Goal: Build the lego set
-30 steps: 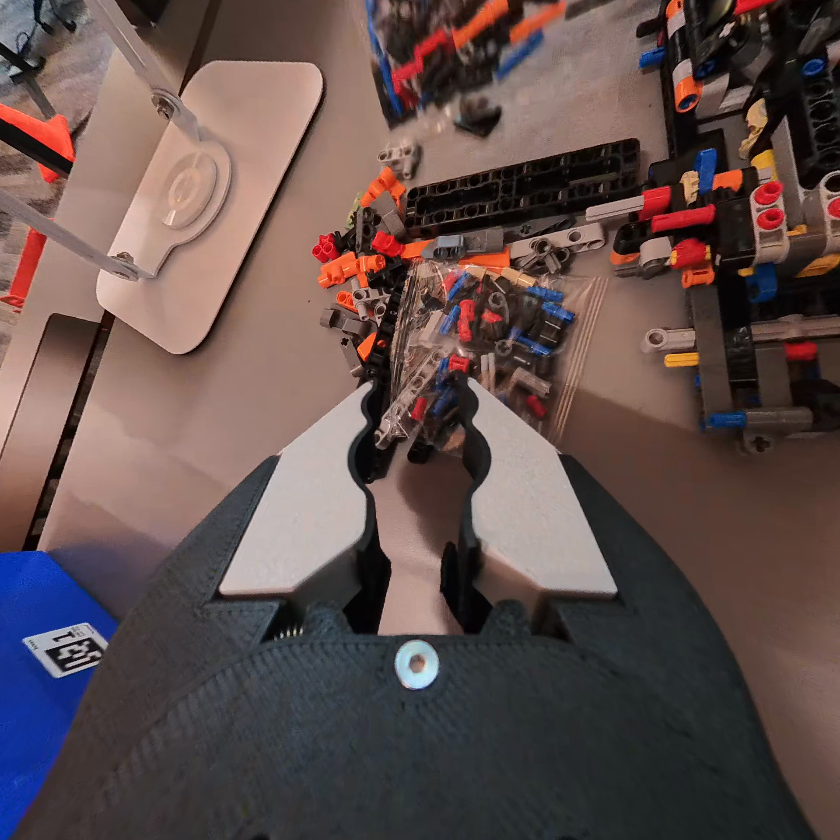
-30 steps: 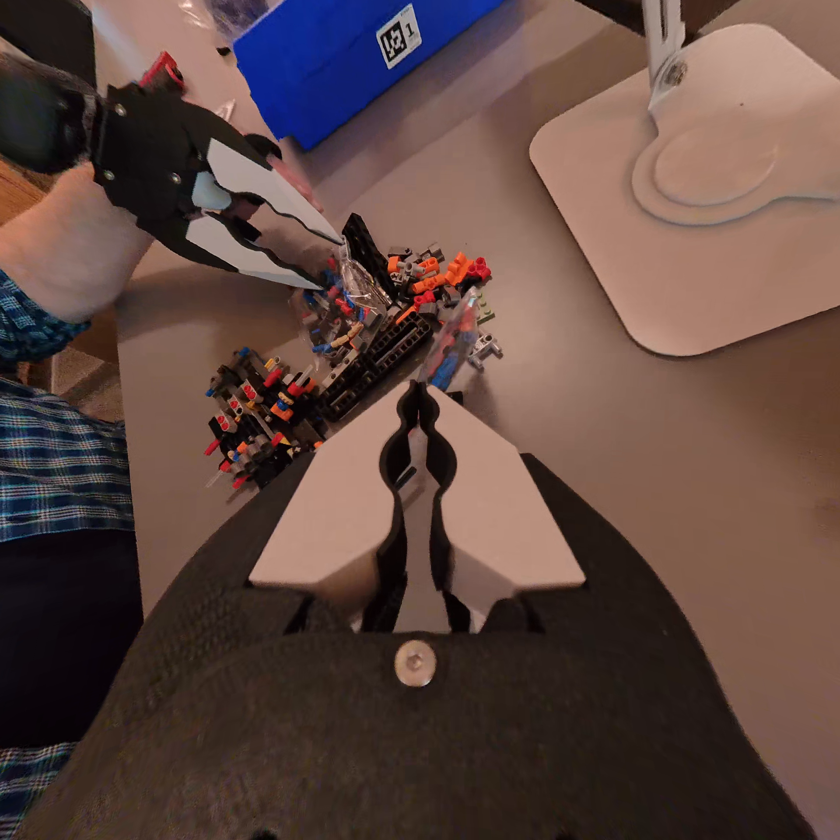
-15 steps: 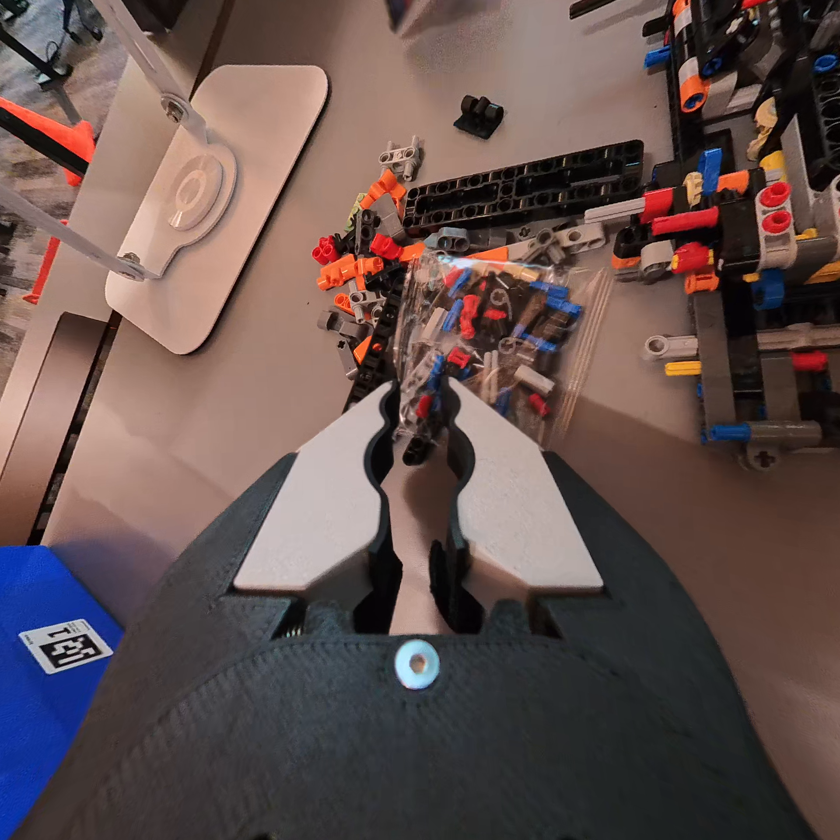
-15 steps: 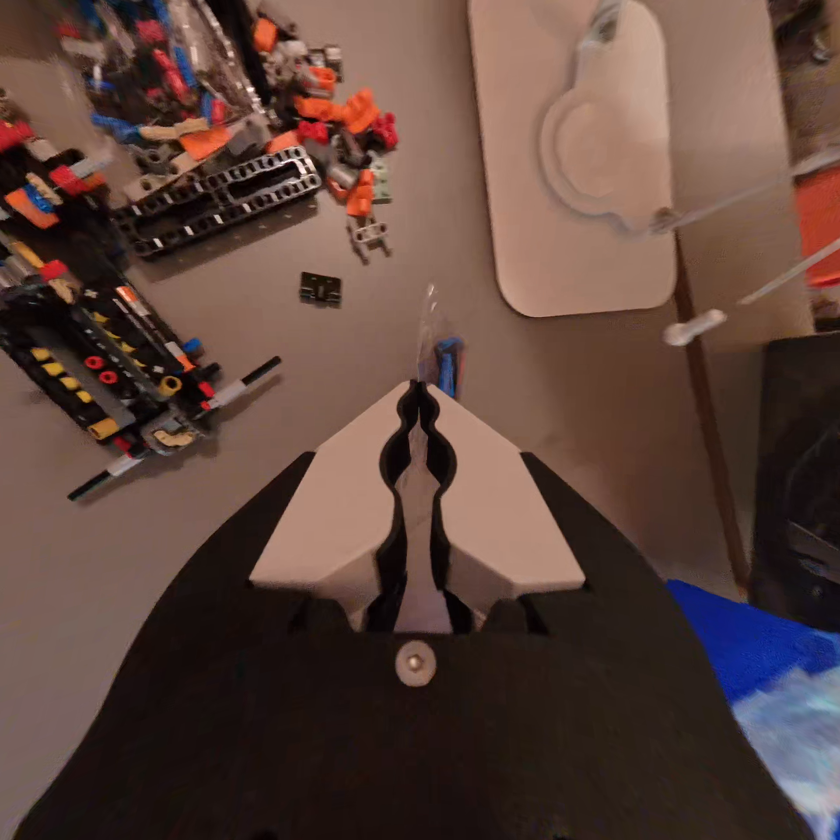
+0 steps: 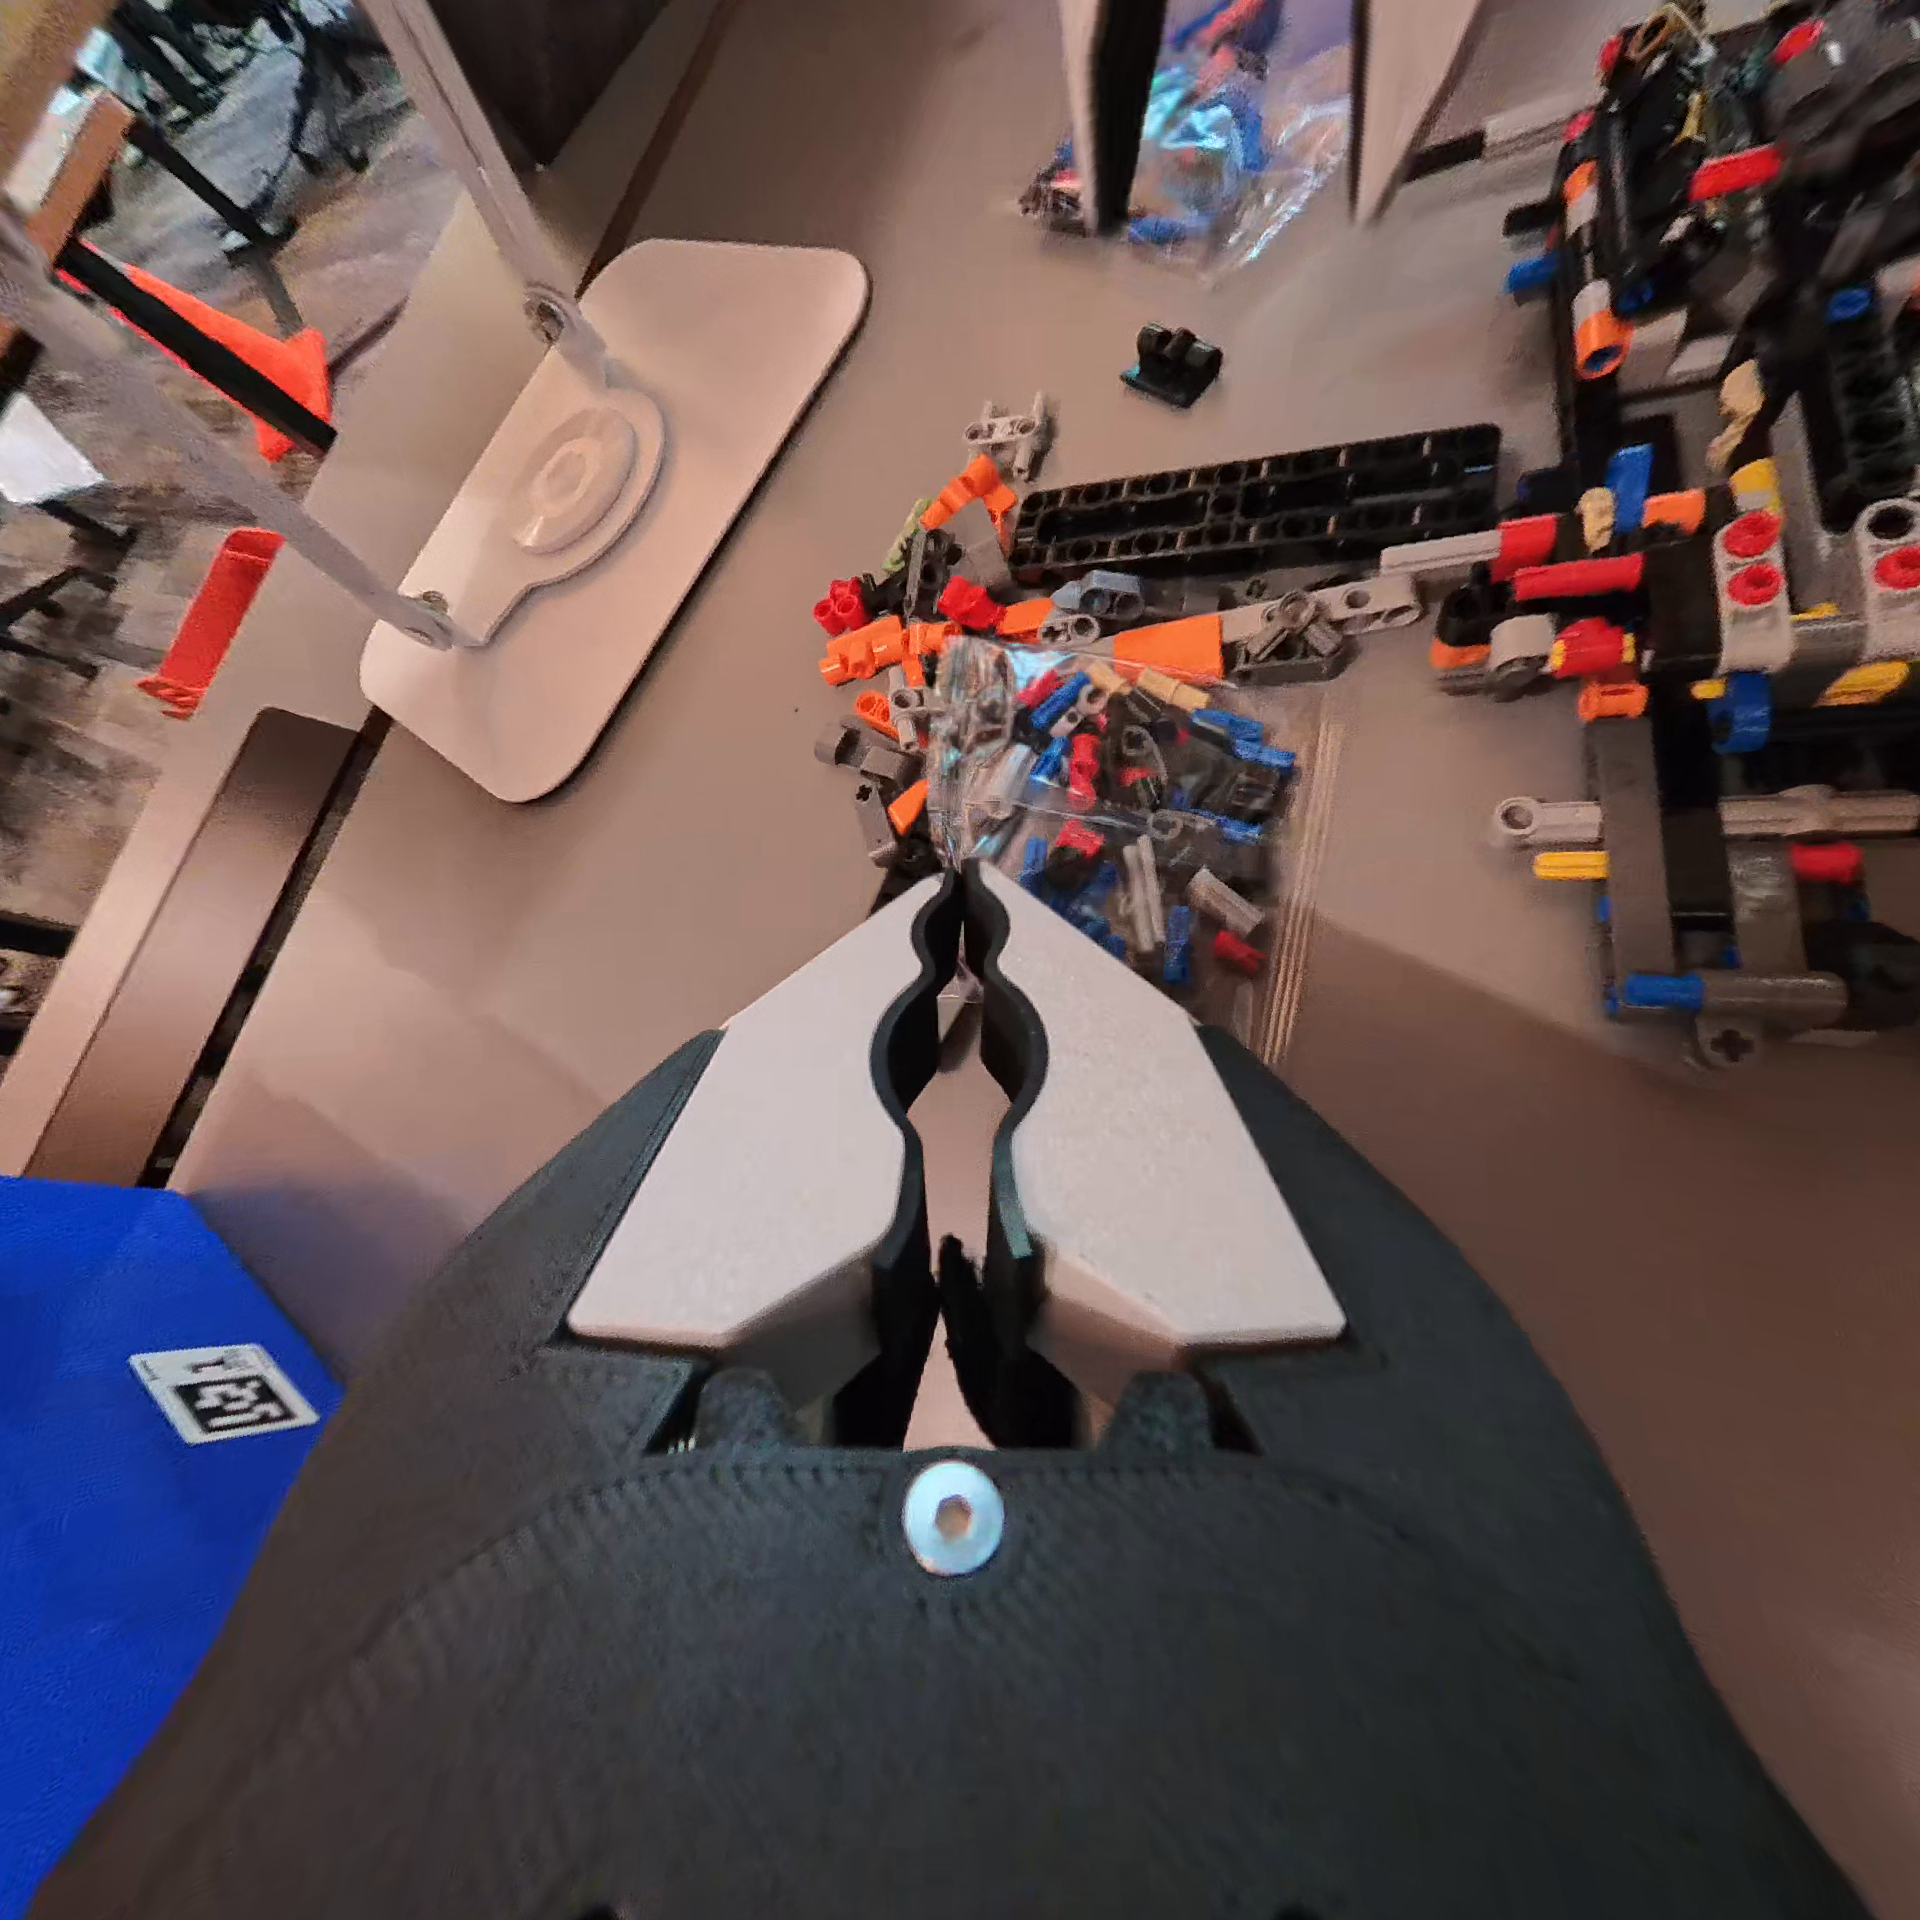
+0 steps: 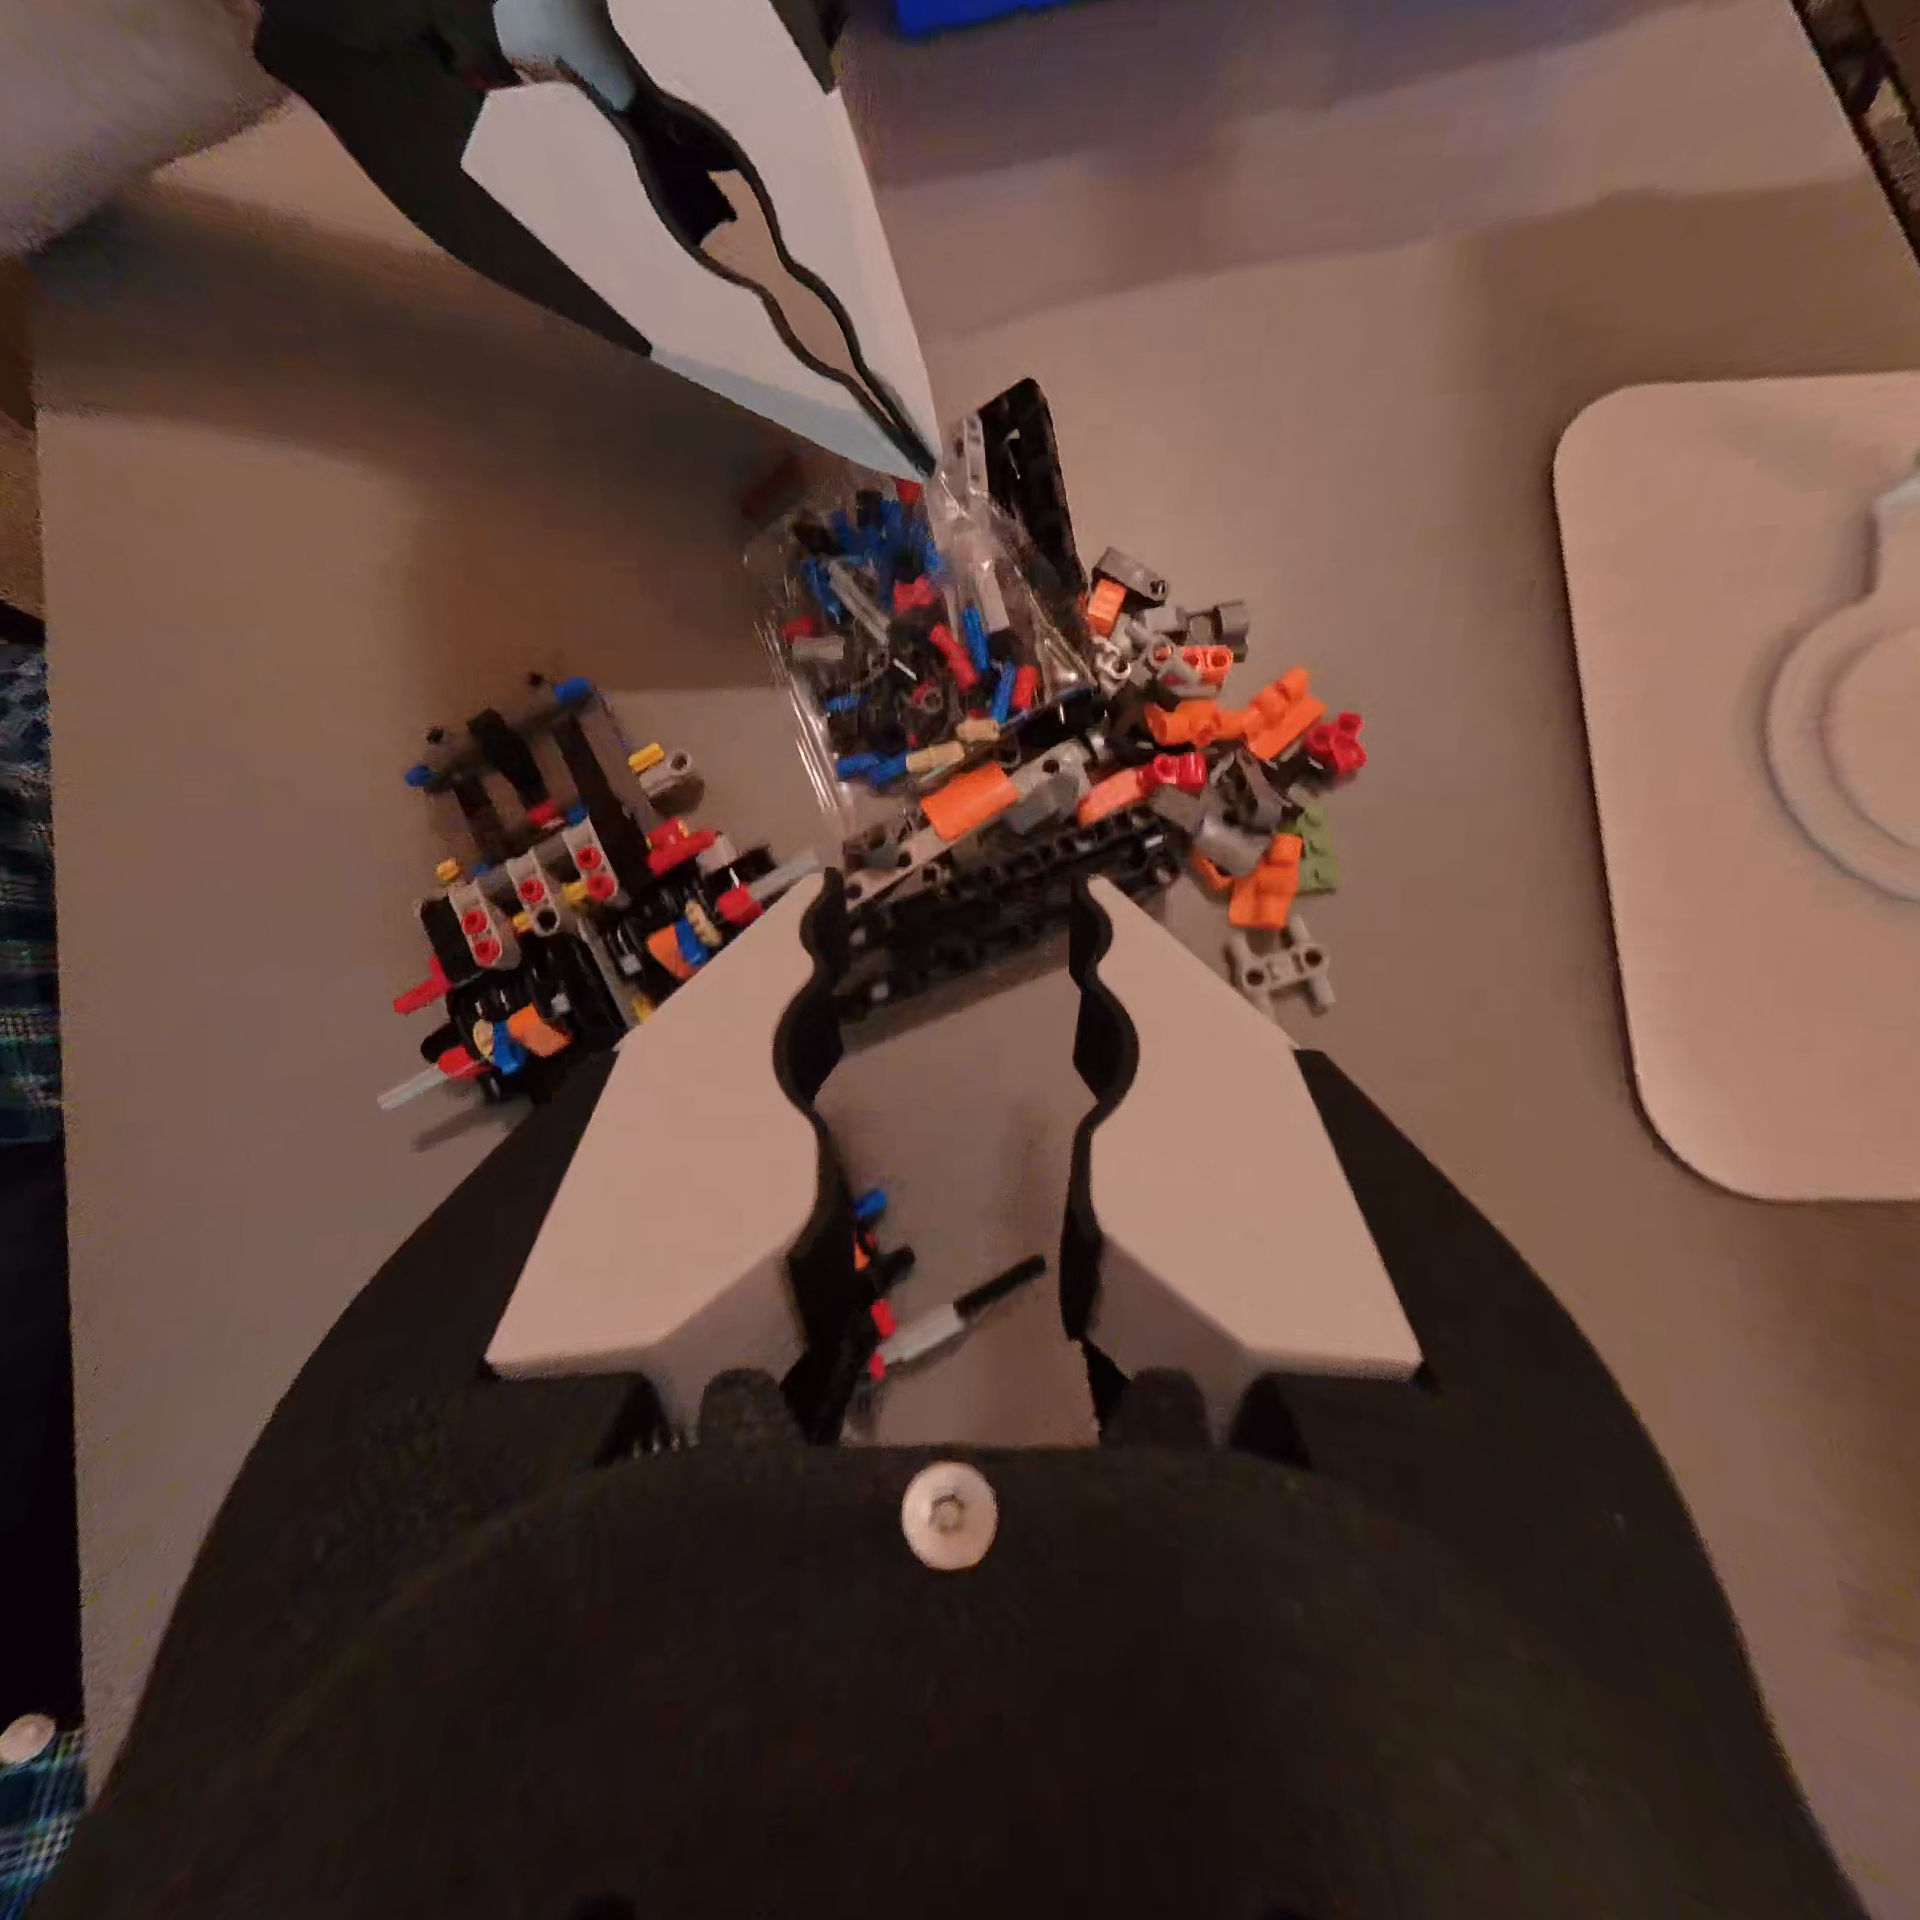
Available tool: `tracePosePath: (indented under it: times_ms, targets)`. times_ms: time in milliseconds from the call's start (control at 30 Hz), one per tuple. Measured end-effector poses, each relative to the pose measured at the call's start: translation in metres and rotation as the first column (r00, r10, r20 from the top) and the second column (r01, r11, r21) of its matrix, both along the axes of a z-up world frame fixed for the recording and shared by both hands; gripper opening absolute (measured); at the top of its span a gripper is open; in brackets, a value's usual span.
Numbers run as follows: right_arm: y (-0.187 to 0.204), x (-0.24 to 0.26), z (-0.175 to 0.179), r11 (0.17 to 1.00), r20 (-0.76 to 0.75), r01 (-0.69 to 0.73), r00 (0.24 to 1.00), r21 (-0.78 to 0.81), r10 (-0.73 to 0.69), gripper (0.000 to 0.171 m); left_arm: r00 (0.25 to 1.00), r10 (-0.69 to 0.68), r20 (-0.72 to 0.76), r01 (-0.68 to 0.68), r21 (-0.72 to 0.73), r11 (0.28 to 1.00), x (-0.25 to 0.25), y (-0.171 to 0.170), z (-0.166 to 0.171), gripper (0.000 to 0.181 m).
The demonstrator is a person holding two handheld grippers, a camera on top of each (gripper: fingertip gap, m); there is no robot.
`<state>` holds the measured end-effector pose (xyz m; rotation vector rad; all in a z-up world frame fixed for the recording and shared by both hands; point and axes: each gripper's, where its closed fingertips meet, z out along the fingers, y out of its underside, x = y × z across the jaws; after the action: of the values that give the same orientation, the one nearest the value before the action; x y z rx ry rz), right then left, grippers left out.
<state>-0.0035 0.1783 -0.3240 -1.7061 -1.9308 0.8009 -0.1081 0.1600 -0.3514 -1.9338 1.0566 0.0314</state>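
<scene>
1. Nearest in the left wrist view, we see our left gripper (image 5: pixel 958 883) with its fingertips pressed together on the corner of a clear plastic bag (image 5: pixel 1117 795) full of small blue, red, black and grey pieces; the right wrist view shows the same pinch from the other side, at the bag's (image 6: pixel 914 644) upper corner.
2. Our right gripper (image 6: pixel 951 899) stands spread wide and holds nothing; between its fingers, close to the camera, lie a thin black-and-grey axle (image 6: pixel 961 1314) and a few small pieces on the table (image 6: pixel 1455 727).
3. Just beyond the right fingertips lies a long black beam frame (image 6: pixel 997 894), partly under the loose pile.
4. Beside the bag, we find the loose pile of orange, red and grey pieces (image 5: pixel 935 623), touching the bag's edge; the black frame (image 5: pixel 1257 504) lies behind it.
5. On the right of the left view sits the partly built model (image 5: pixel 1714 623), black and grey with red, blue and yellow pins; in the right view it (image 6: pixel 561 883) stands left of the bag, near but apart.
6. A small black connector (image 5: pixel 1172 364) lies alone, past the frame.
7. Farther out we see a pale flat stand base (image 5: pixel 644 499), a blue box (image 5: pixel 94 1455) bearing a printed marker at the near left edge, and a second, blurred bag (image 5: pixel 1226 135) at the top.
</scene>
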Motion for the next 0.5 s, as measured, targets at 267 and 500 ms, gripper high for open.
tracePosePath:
  times_ms: [267, 500]
  targets:
    - [0.002, -0.069, -0.001, 0.991, -0.078, -0.133, 0.988, -0.018, 0.131, 0.056, 0.996, -0.07, -0.055, 0.079, 0.189, 0.979, 0.011, -0.006, 0.027, 0.0]
    - [-0.008, -0.077, 0.006, 0.952, -0.122, -0.23, 0.97, -0.203, 0.209, 0.0, 0.992, -0.112, -0.051, 0.122, 0.255, 0.959, 0.016, -0.004, 0.05, 0.0]
